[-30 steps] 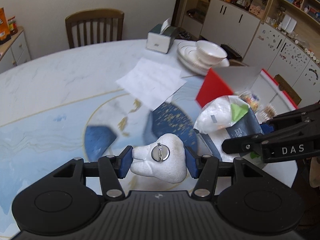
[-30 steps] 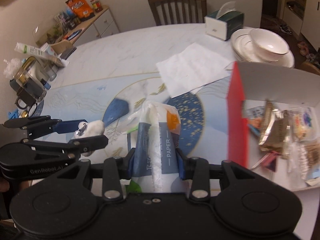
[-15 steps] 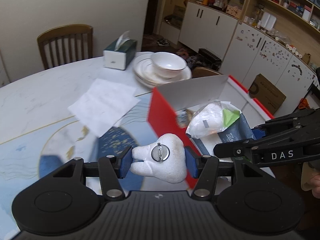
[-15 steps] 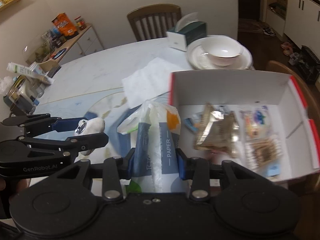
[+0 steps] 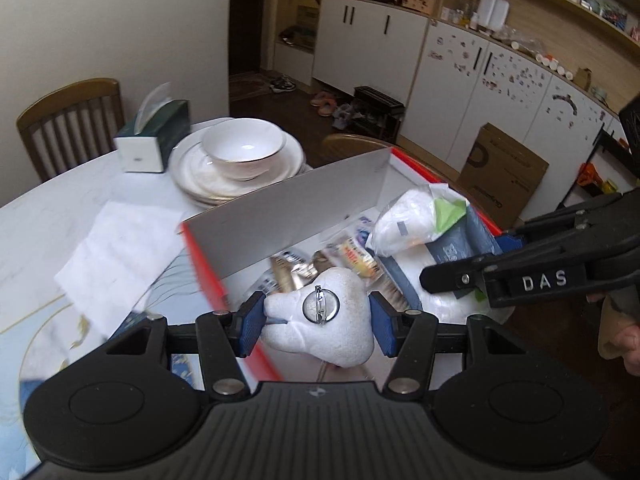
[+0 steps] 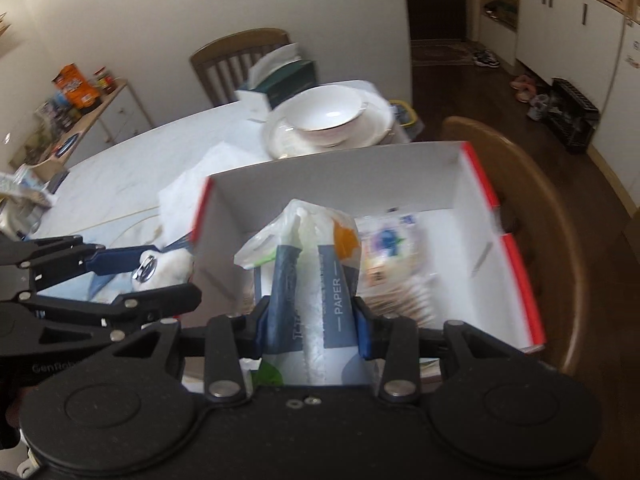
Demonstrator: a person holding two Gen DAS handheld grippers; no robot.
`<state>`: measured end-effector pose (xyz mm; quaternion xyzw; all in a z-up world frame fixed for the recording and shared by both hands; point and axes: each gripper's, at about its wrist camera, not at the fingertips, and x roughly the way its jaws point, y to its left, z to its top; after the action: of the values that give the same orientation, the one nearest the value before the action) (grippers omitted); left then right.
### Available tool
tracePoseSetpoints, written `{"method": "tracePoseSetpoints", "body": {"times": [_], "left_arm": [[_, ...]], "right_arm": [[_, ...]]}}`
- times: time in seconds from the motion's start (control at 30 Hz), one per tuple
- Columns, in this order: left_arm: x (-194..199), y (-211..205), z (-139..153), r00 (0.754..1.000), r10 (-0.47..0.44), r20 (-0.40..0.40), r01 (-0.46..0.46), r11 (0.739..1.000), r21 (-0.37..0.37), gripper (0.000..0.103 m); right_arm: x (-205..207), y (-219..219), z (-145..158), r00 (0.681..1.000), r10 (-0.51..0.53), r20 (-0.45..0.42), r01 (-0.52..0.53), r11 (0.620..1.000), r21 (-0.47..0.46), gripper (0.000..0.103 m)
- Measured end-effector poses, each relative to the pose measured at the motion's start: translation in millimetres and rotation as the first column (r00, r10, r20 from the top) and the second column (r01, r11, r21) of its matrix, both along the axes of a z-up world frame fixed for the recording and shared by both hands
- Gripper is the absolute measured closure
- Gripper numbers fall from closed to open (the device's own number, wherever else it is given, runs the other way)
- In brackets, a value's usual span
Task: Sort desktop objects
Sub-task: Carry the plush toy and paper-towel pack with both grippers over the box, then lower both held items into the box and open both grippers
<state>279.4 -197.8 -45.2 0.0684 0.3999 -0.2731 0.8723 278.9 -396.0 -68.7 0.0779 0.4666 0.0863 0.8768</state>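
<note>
The left tool [image 5: 316, 322] was clamped on the white tooth-shaped brooch [image 5: 320, 326], above the near left edge of the red box [image 6: 516, 248]; the right tool [image 6: 310, 332] gripped the tissue pack [image 6: 308, 280] over the box.

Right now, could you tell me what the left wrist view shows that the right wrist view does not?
Only the left wrist view shows the round metal pin back square-on and a brown cardboard box by the cabinets. Only the right wrist view shows the word PAPER on the tissue pack and the cluttered sideboard. Both show the white plush brooch held by the left gripper, the right gripper holding the pack, the red-edged box, and the bowl.
</note>
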Motion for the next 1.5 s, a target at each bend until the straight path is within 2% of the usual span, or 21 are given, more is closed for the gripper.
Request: {"method": "tracePoseSetpoints", "body": {"times": [0.23, 0.53, 0.87, 1.17, 1.2, 1.27, 1.5], "left_arm": [[21.5, -37.3, -14.4, 0.999, -0.044, 0.003, 0.044, 0.998, 0.046, 0.049], [45.4, -59.4, -40.6, 0.997, -0.069, -0.031, 0.072, 0.994, 0.085, 0.049], [57.5, -61.3, -67.1, 0.992, -0.086, -0.097, 0.096, 0.989, 0.109, 0.048], [58.2, -61.9, -82.5, 0.984, -0.103, -0.142, 0.123, 0.982, 0.14, 0.048], [57.9, -61.3, -82.8, 0.984, -0.104, -0.146, 0.125, 0.982, 0.139, 0.047], [58.8, -59.5, -82.7, 0.982, -0.103, -0.156, 0.123, 0.984, 0.127, 0.038], [51.3, -51.8, -76.8, 0.985, -0.09, -0.15, 0.104, 0.99, 0.095, 0.036]], "right_arm": [[26.3, -29.4, -16.2, 0.999, -0.049, -0.02, 0.049, 0.999, -0.024, 0.064], [53.2, -38.6, -41.8, 0.997, -0.041, -0.072, 0.04, 0.999, -0.016, 0.064], [65.9, -37.0, -62.9, 0.993, -0.013, -0.118, 0.01, 1.0, -0.019, 0.064], [71.1, -30.7, -66.4, 0.993, 0.018, -0.117, -0.026, 0.998, -0.065, 0.062], [70.5, -29.7, -66.2, 0.993, 0.027, -0.114, -0.035, 0.997, -0.074, 0.061], [69.0, -28.5, -65.4, 0.993, 0.044, -0.111, -0.053, 0.995, -0.08, 0.059], [62.8, -30.8, -61.3, 0.993, 0.05, -0.103, -0.059, 0.995, -0.079, 0.051]]}}
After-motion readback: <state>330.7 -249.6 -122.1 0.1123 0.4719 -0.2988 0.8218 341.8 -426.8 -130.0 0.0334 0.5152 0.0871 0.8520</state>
